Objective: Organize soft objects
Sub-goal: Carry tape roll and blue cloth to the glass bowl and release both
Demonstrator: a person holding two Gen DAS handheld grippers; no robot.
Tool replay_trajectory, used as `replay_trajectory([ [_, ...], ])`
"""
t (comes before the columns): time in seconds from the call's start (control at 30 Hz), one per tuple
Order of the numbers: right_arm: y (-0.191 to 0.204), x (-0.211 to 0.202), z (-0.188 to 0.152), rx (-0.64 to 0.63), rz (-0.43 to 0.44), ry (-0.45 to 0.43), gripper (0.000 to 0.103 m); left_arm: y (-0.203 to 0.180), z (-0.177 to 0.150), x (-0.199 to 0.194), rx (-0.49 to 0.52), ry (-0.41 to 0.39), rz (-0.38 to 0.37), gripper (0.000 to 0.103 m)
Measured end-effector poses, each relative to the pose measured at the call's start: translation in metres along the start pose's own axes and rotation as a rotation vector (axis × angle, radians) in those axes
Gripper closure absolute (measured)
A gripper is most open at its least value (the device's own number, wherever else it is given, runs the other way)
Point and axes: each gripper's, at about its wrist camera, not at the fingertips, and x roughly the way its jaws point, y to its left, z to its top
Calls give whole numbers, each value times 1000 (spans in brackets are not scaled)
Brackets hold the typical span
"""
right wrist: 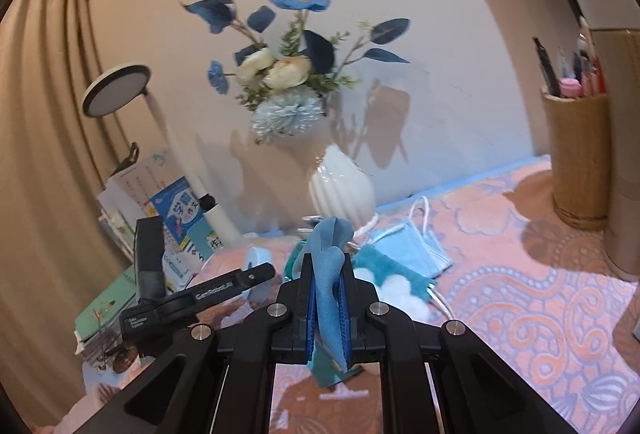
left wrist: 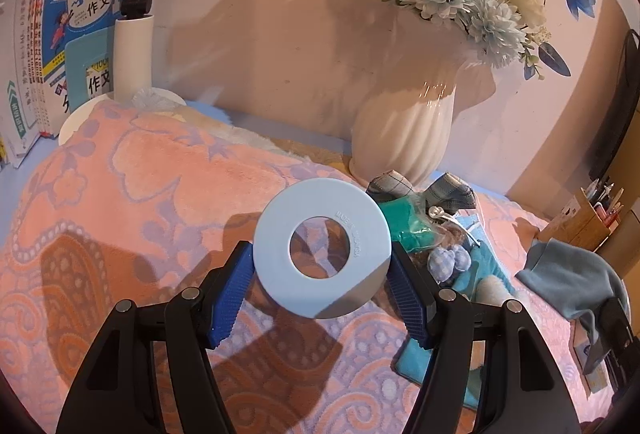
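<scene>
Blue cloth (right wrist: 330,286) is sitting pinched between the fully closed pads of the right gripper (right wrist: 329,308), held clear above the pink patterned blanket (right wrist: 540,298); it is hanging limp, folding over itself, so it is reading as light, soft, non-fragile and a bit slippery under a thin pinch. Its long axis is running roughly along the fingers, one loose end flopping up past the tips toward the white vase (right wrist: 340,186), the other trailing down behind the pads. I'd be taking it mid-fold, where the layers are doubling, not at a single edge. Left gripper (left wrist: 322,276) is standing about half open and clamping a pale blue ring (left wrist: 322,248) by its outer rim, pads on opposite sides, hole facing the camera, lifted over the blanket. The ring is looking light and holding its round shape; whether it is foam or hard plastic I cannot tell, so I'd be keeping the squeeze gentle. The rest of the soft pile, face masks (right wrist: 404,248), a teal fuzzy pouch (right wrist: 394,270), a checked blue item (left wrist: 448,262), is lying just beside the vase base, touching or overlapping one another.
</scene>
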Motion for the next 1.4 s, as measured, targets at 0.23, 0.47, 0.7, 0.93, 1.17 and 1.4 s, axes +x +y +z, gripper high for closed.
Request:
replay_trajectory([
  [0.23,10,8,-6,-40,-3,44,94,18,0,8,-97,27,-23,38],
  [0.47,8,3,-9,-3,11,124,94,-6,-23,-20,34,49,112,38],
  [0.7,3,-51,7,43,58,56,94,-27,-50,-53,21,69,33,38],
  [0.93,-9,-115,35,66,69,-44,94,-102,-48,-82,115,20,-77,38],
  [1.17,-52,-165,45,111,19,-106,94,-206,-63,-92,288,21,-224,38],
  [1.4,-112,-205,53,182,-48,-140,94,-276,-79,-85,328,98,-351,38],
])
